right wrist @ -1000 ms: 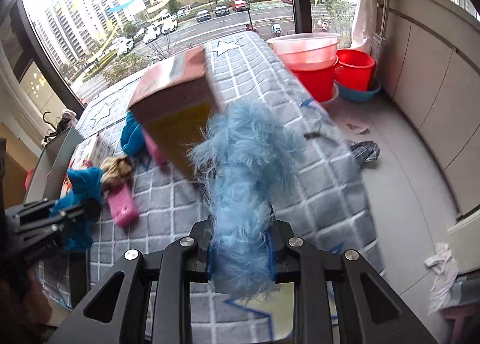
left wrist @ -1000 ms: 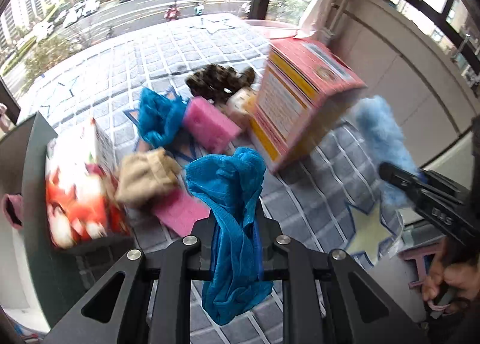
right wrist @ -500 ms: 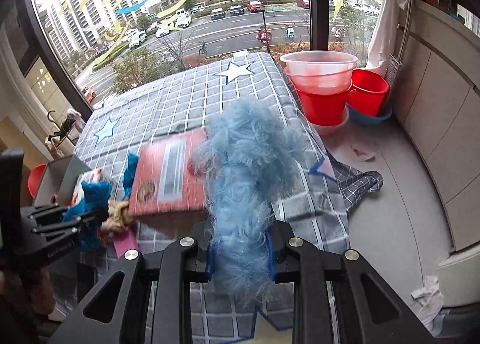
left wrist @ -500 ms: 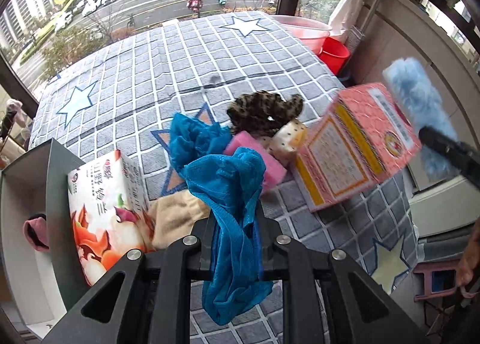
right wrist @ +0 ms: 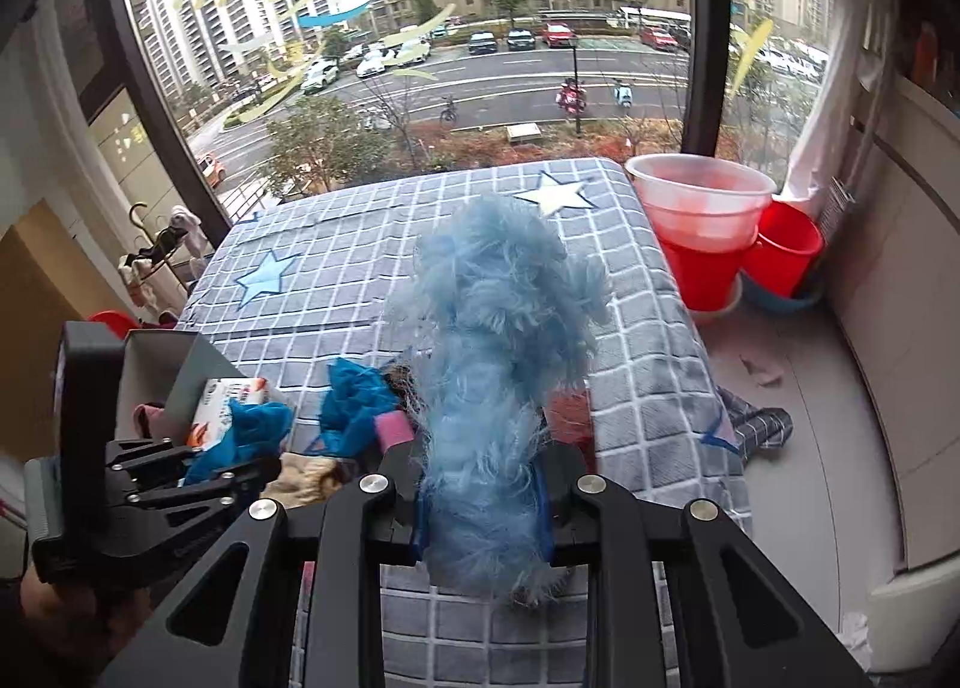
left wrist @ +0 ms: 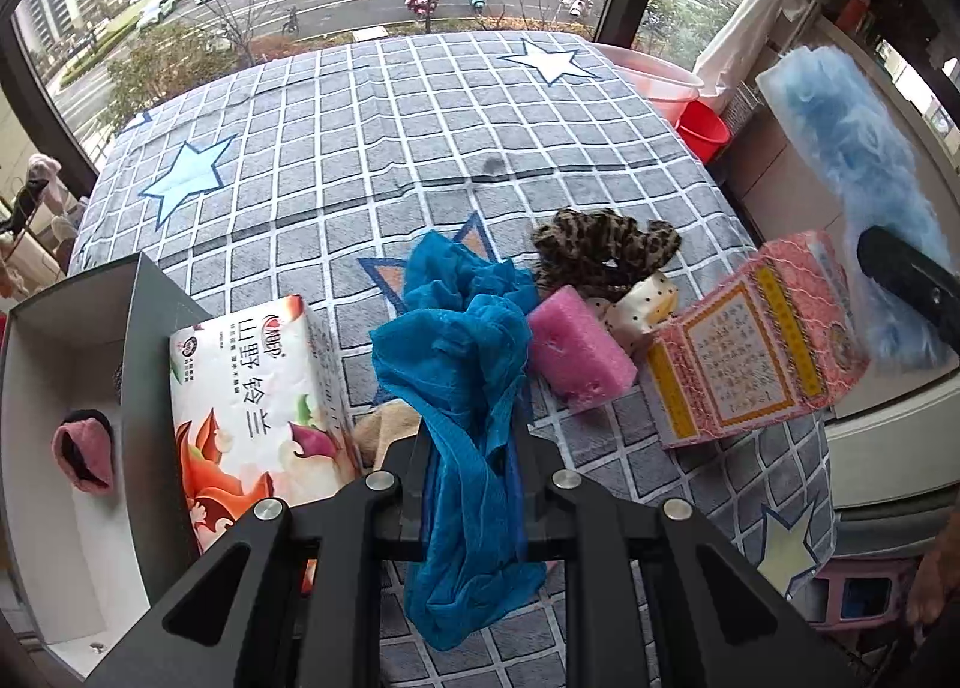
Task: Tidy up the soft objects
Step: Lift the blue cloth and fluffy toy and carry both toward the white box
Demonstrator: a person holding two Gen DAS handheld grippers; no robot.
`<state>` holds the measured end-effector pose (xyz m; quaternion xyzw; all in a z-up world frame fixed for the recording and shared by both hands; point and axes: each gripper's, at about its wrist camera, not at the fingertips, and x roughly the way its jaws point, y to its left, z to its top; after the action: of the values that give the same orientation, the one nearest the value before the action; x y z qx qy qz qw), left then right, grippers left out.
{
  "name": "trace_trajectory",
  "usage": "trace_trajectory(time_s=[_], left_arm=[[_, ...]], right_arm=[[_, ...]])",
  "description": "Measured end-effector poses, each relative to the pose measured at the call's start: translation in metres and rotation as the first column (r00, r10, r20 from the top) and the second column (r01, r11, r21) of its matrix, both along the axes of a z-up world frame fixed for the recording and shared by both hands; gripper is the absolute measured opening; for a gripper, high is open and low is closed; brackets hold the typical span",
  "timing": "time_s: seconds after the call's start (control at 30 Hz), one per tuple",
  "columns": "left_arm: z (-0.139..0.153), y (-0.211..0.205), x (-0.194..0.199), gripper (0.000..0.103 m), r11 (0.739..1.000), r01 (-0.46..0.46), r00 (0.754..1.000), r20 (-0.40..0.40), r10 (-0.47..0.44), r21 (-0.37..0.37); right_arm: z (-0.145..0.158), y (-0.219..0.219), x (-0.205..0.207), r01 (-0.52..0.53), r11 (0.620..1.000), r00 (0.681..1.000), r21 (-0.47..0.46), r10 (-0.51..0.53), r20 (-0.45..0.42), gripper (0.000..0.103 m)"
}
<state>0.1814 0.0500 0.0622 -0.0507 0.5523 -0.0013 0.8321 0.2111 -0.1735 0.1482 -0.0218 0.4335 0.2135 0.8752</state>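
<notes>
Beyond both sets of fingers lies a checked star-print surface; left fingers pinch a blue mesh cloth, right fingers clamp a fluffy blue duster.

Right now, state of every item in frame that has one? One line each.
left gripper: shut on blue mesh cloth, cloth hanging down
right gripper: shut on fluffy light-blue item
grey box: open, pink-and-black item inside
tissue pack: lying against box wall
pink carton: tipped on its side
pink sponge: loose on cloth
leopard scrunchie: loose on cloth
</notes>
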Motion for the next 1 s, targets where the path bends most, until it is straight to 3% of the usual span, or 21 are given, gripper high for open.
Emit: trace_trajectory(time_s=[0.13,0.53,0.83,1.0], left_arm=[[-0.01,0.013,0.002,0.019,1.0,-0.023,0.999,-0.03,0.024,0.014],[-0.01,0.035,-0.018,0.019,0.999,-0.046,0.999,-0.018,0.046,0.013],[-0.005,0.045,-0.043,0.019,0.998,-0.058,0.998,0.031,0.058,0.016],[0.003,0.055,-0.068,0.019,0.996,-0.087,0.994,0.067,0.087,0.002]], right_arm=[[-0.006,0.021,-0.001,-0.022,1.0,0.999,0.016,0.023,-0.023,0.027],[-0.031,0.082,-0.024,-0.139,0.99,0.987,0.002,0.139,-0.08,0.027],[-0.059,0.086,-0.038,-0.107,0.99,0.982,0.094,0.12,-0.143,0.027],[-0.06,0.091,-0.055,-0.081,0.989,0.988,0.127,0.096,-0.118,0.027]])
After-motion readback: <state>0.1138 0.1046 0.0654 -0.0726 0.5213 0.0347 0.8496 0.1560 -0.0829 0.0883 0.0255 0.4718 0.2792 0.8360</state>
